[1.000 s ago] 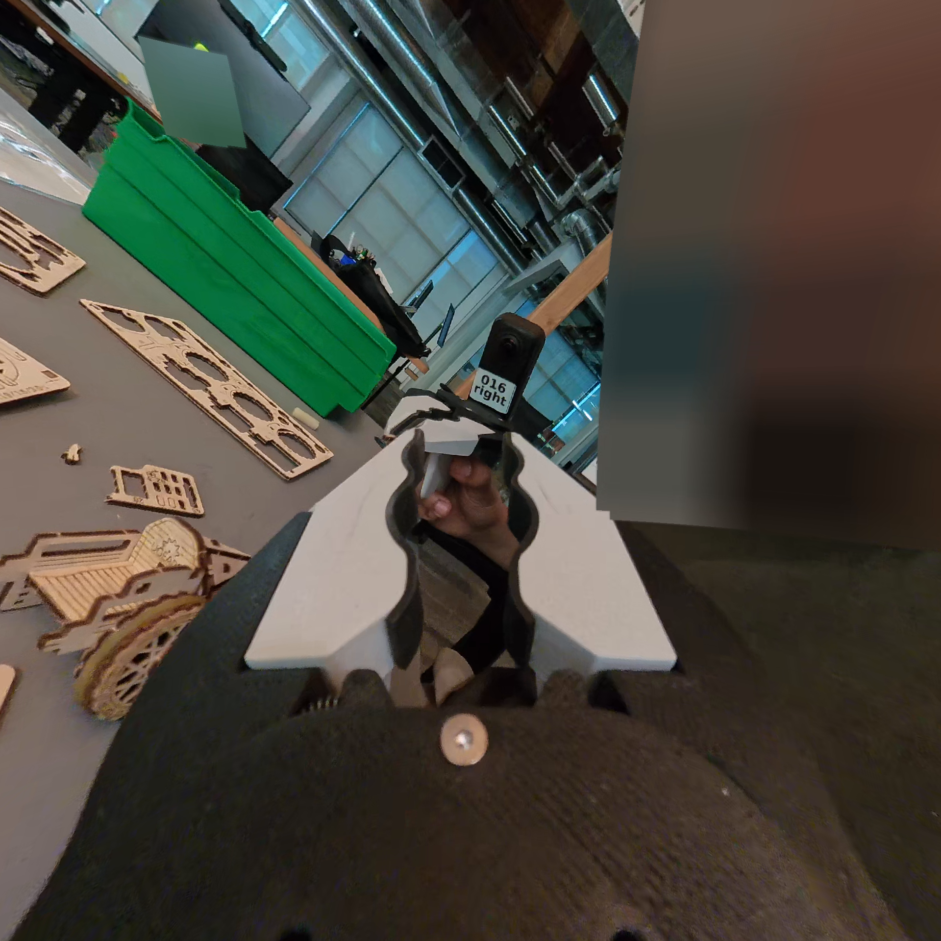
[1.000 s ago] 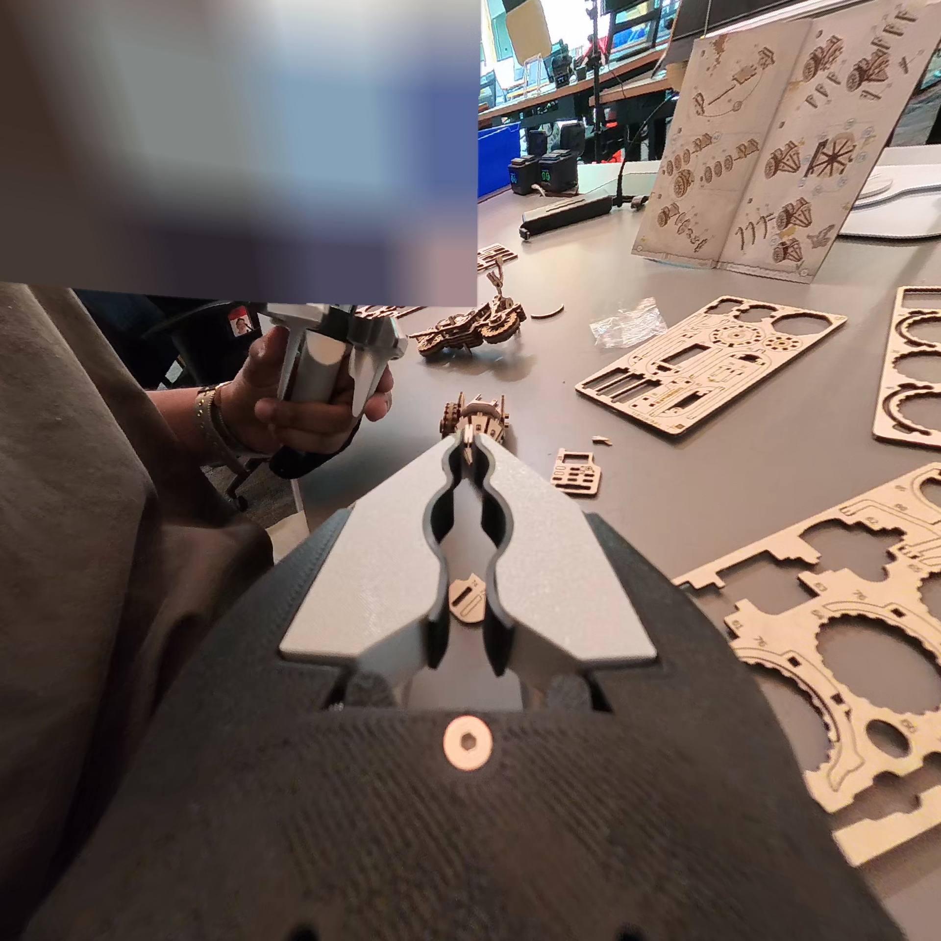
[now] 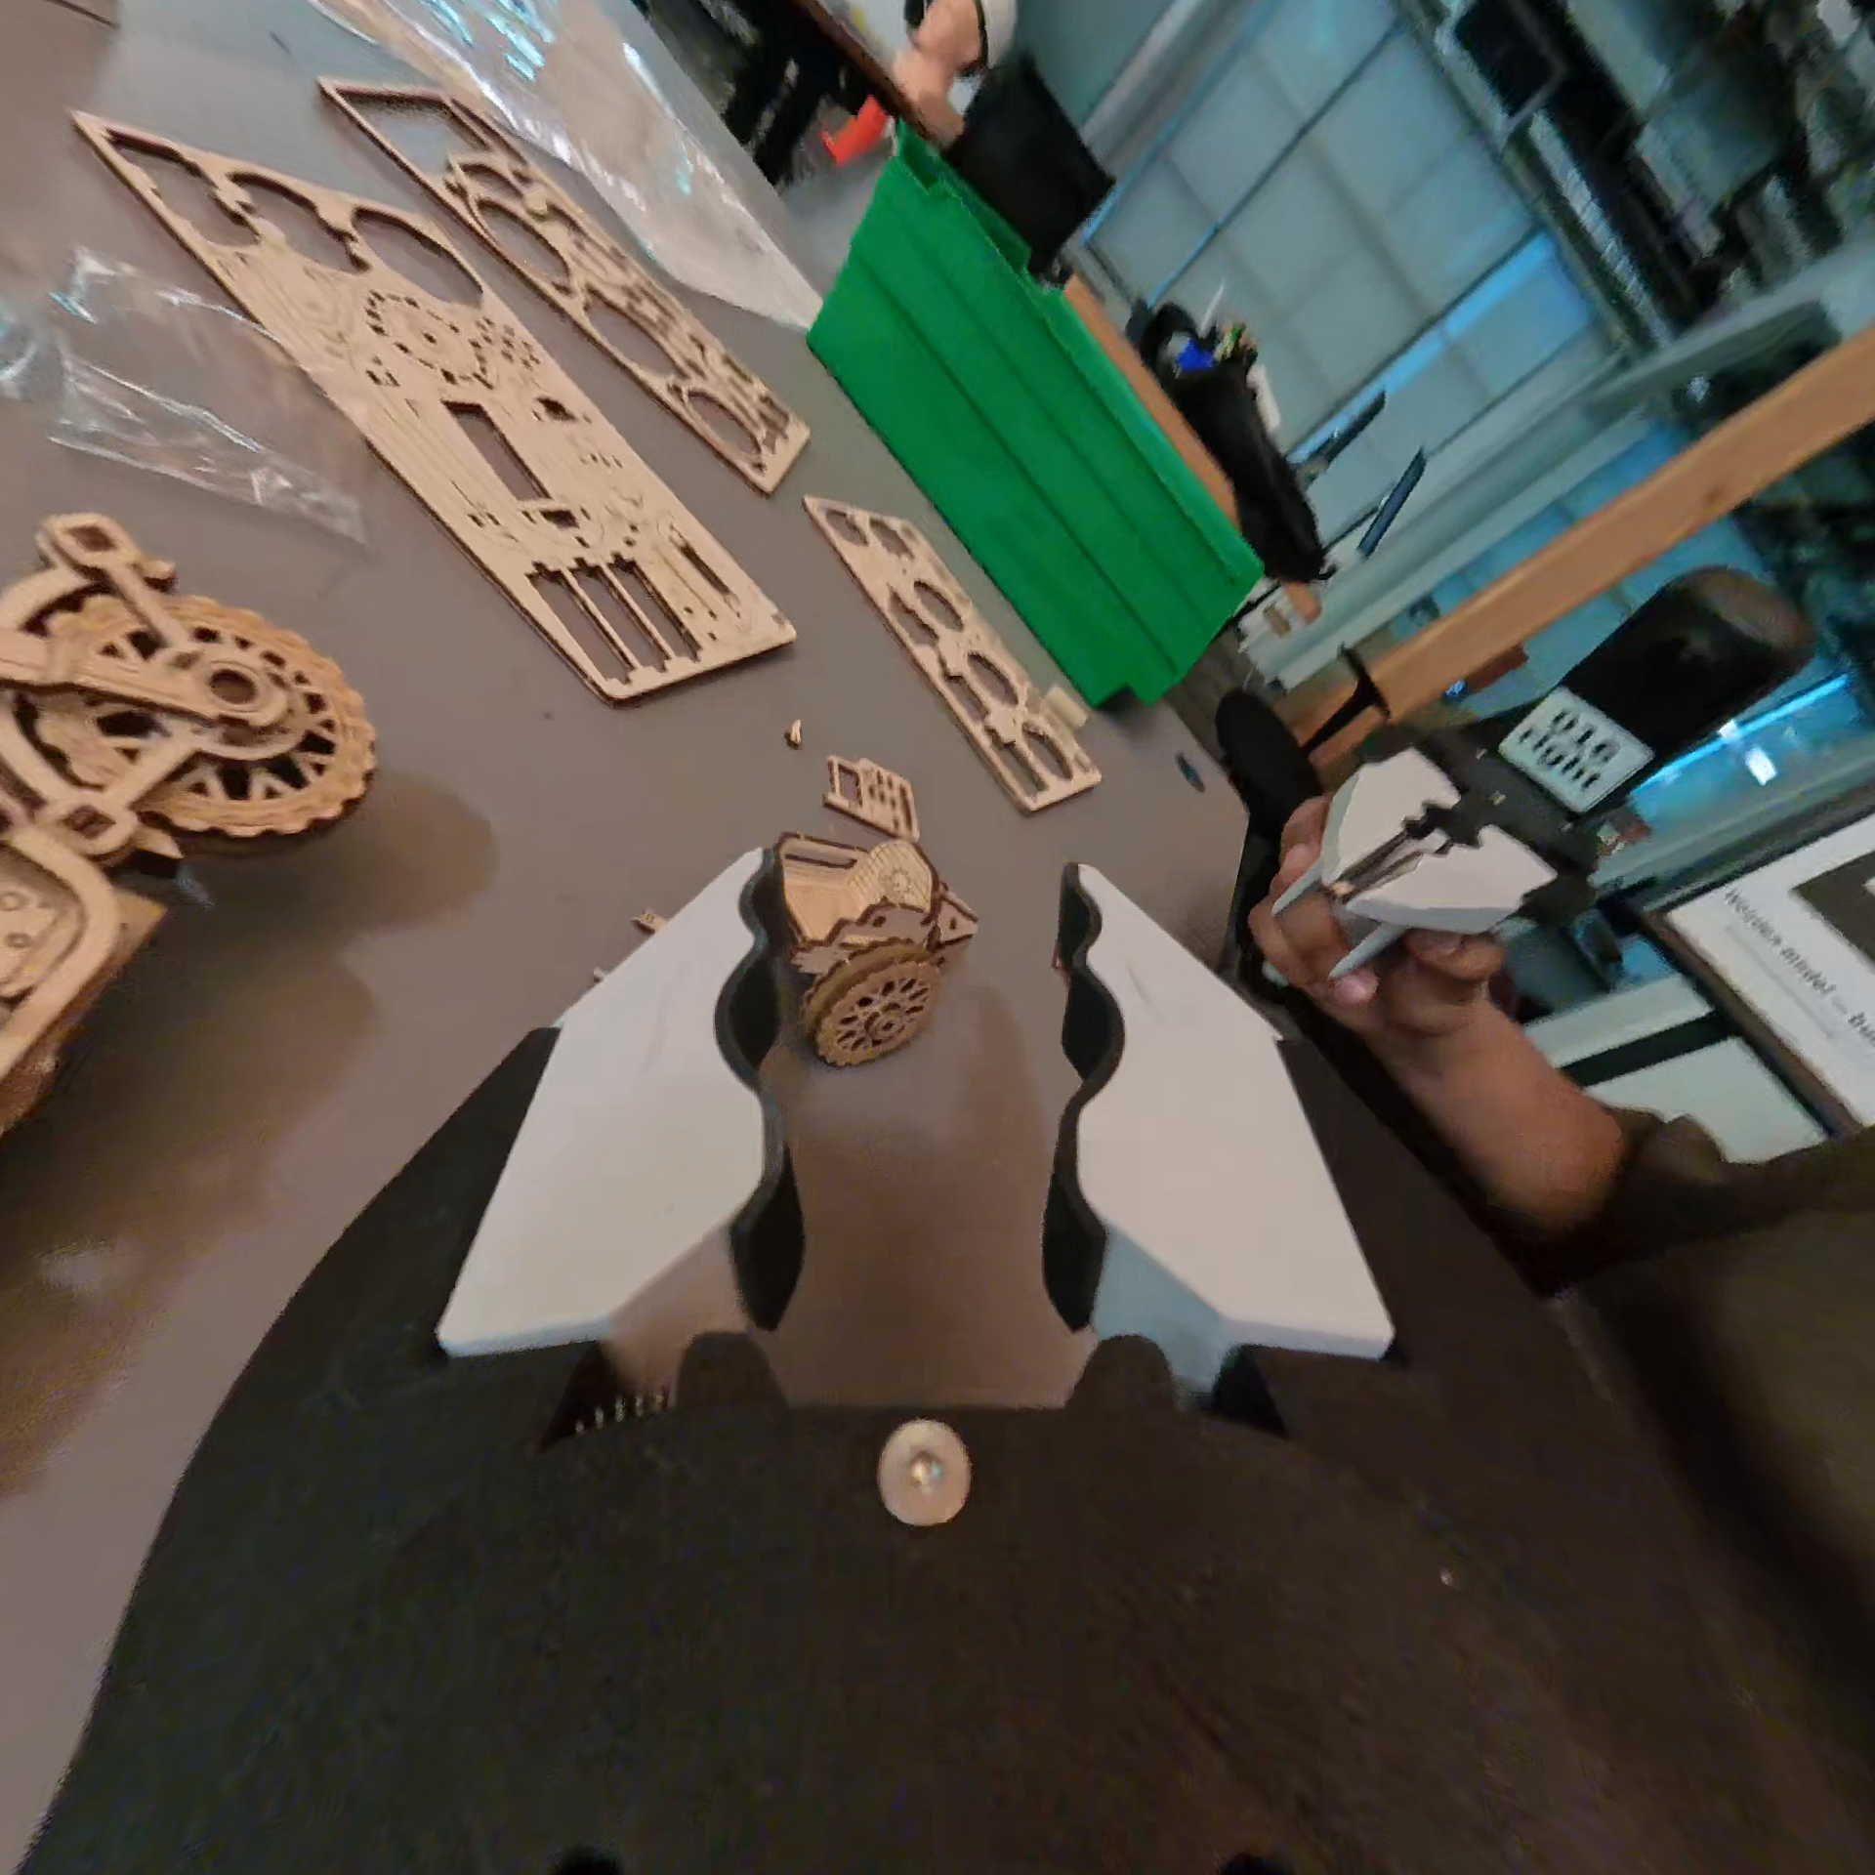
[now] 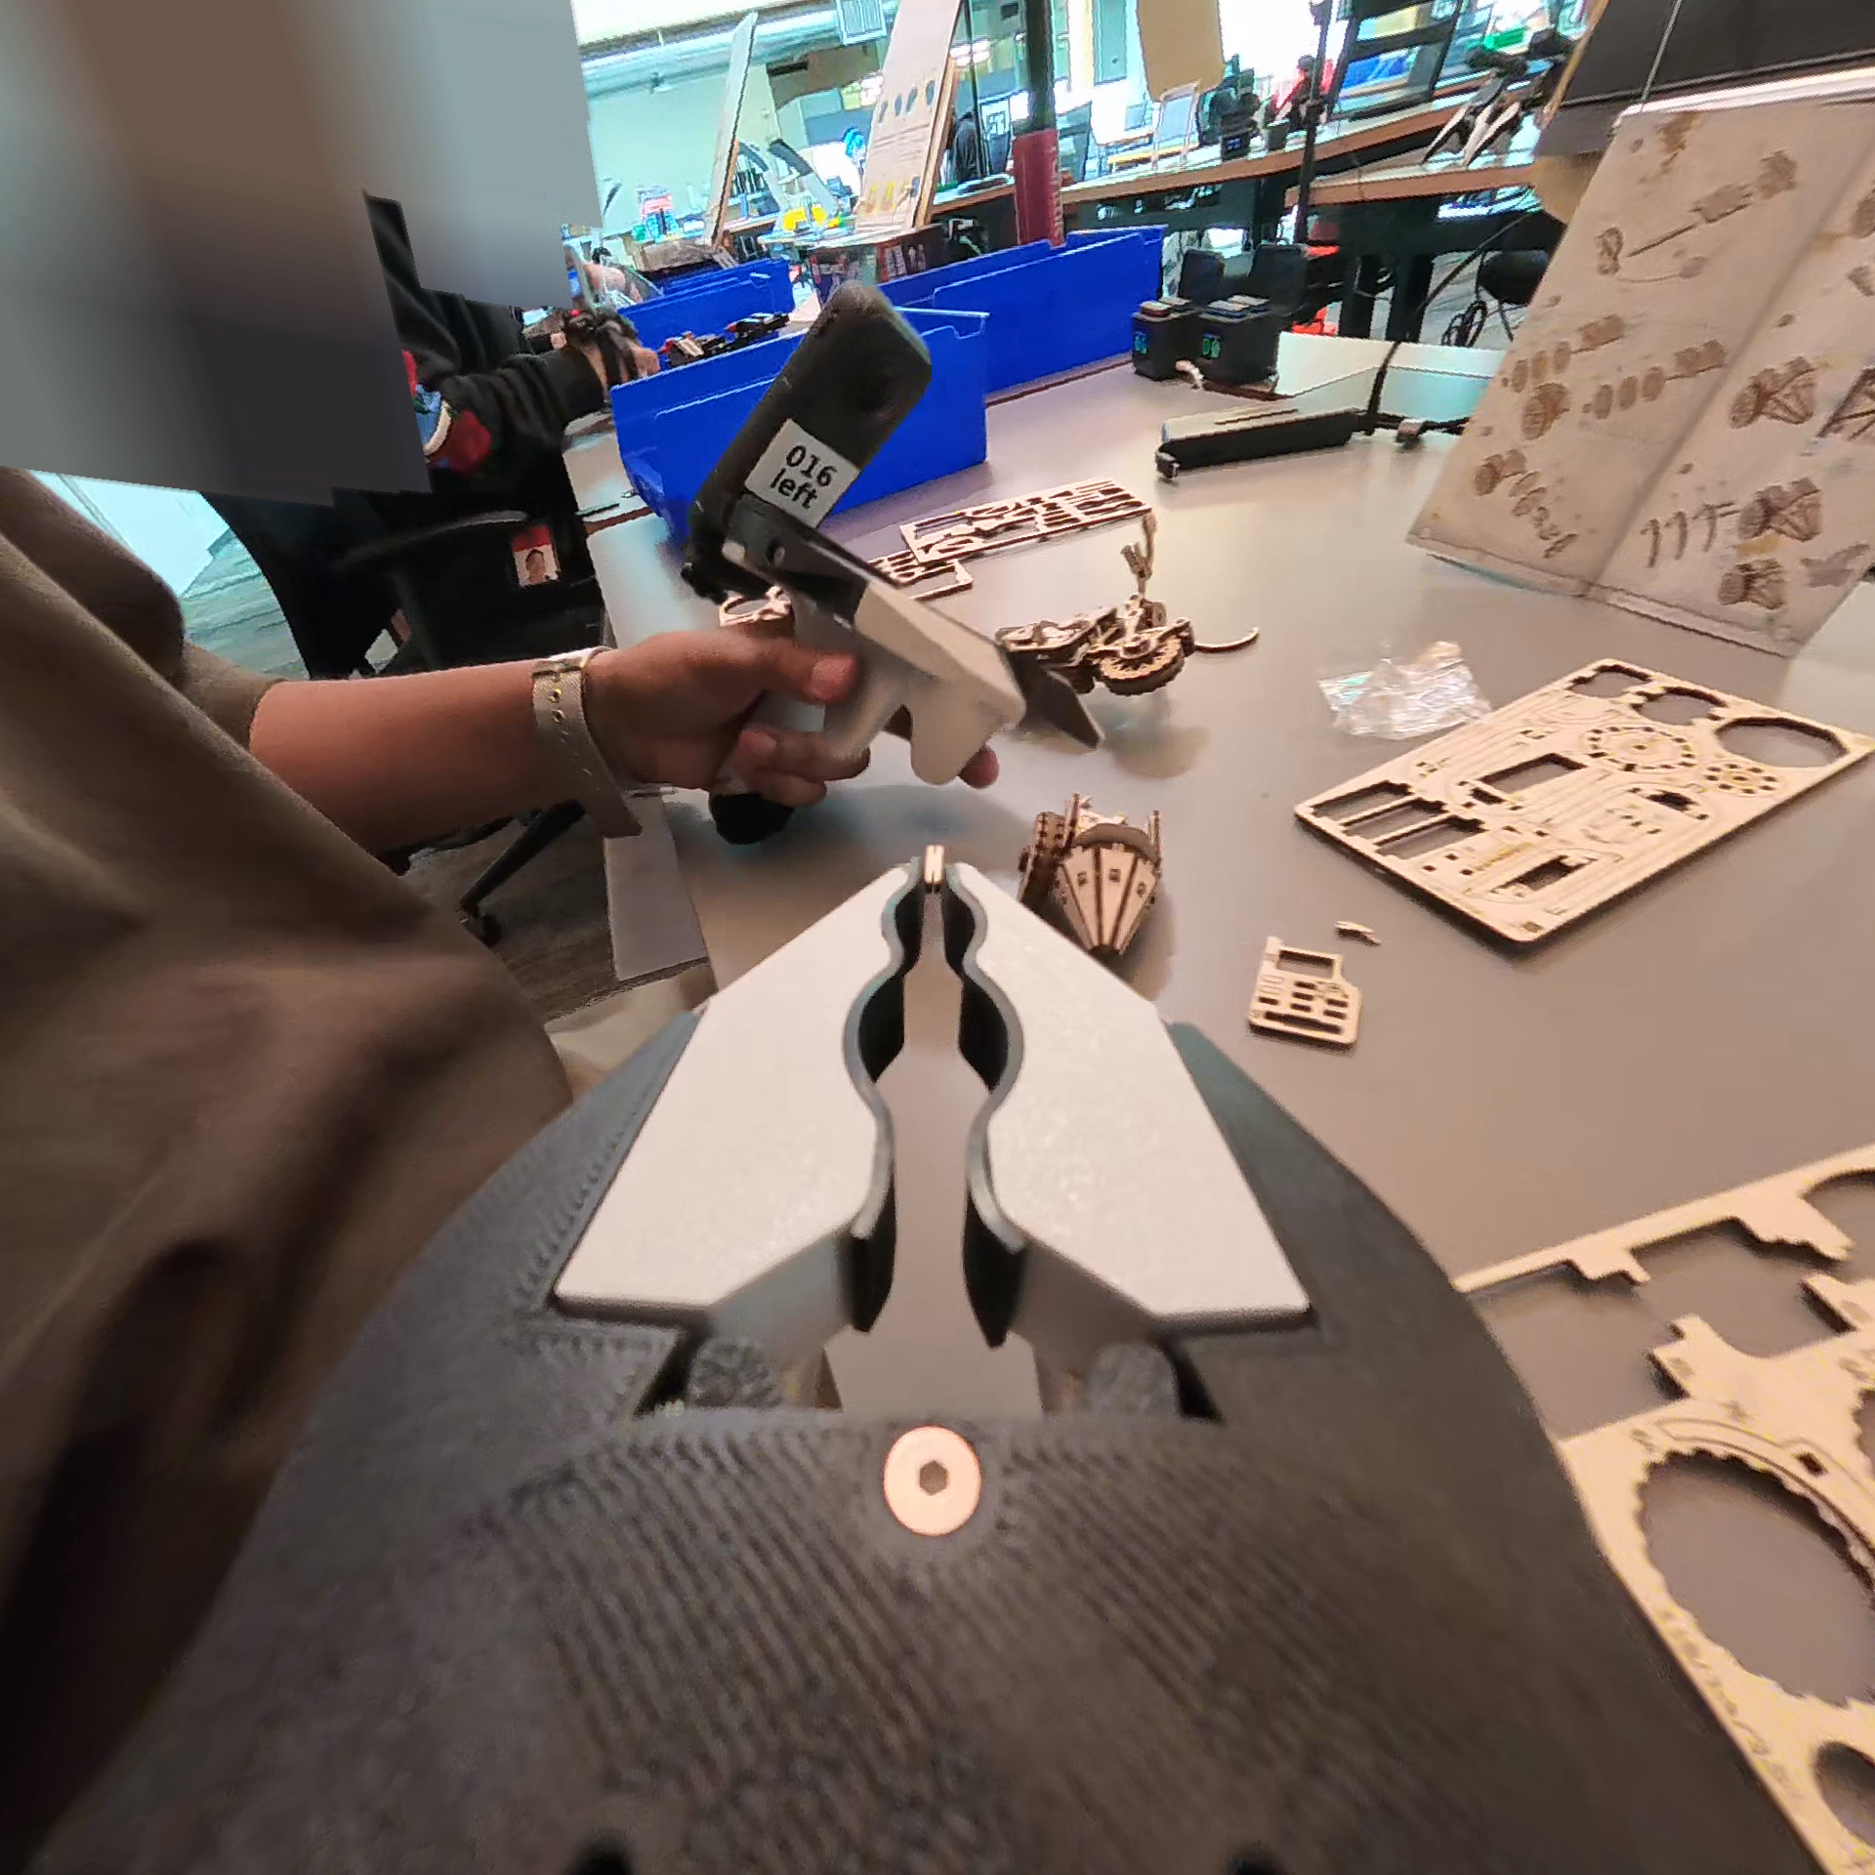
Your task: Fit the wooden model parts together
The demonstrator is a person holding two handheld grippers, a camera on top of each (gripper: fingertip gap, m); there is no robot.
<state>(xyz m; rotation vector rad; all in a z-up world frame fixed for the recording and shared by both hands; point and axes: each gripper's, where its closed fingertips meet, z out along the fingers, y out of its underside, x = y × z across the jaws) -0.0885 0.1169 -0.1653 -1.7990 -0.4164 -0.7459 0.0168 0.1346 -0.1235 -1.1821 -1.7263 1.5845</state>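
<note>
The small wooden model [image 3: 873, 944] sits on the grey table [image 3: 568, 812], just past the spread fingers of the left gripper [image 3: 913, 893]. The right gripper [image 4: 934, 881] pinches a thin wooden piece [image 4: 934, 873] at its tips, with the model just beside them.

Both pictures were evenly lit from overhead, with added daylight from the windows [image 3: 1319, 233] at one o'clock in the left wrist view. The small wooden model [image 3: 867, 944] cast a soft shadow on the grey table [image 3: 487, 842] toward six o'clock. Motion blur softened the left wrist view, worst at its edges; the right wrist view was sharper. Wide-angle distortion bent lines near every border, and the nearest black housings were out of focus.
</note>
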